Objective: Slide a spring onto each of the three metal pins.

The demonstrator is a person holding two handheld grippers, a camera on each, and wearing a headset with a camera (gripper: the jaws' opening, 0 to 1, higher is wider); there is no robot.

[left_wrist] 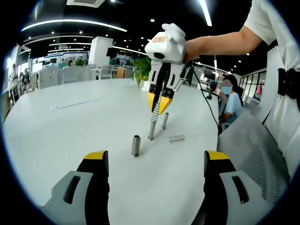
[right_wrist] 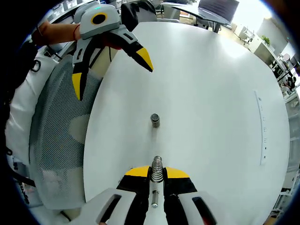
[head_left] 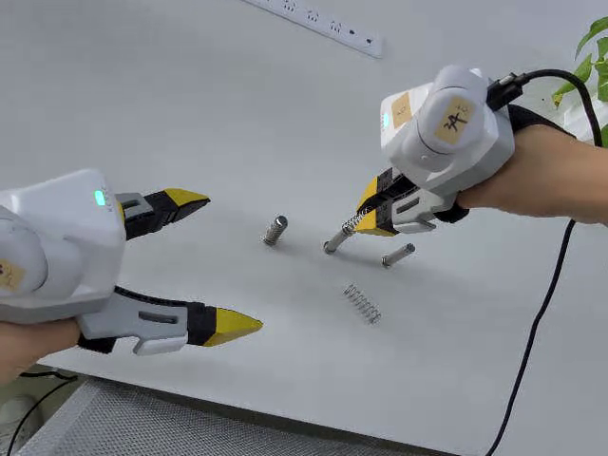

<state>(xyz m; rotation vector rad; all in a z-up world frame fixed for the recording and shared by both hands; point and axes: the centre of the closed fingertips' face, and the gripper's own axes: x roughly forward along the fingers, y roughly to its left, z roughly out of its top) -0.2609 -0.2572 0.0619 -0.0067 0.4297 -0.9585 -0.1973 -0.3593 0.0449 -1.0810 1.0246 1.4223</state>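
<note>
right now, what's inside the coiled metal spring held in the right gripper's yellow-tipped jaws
The silver metal pin runs up into the lower end of the coiled spring. How far it reaches inside is hidden by the coils and the right gripper.

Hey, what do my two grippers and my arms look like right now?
The left gripper and right gripper both have rounded white housings, black jaws with yellow pointed tips, tan stickers and green lights. A black cable runs from the right one. Your shirt is white, short-sleeved.
</note>
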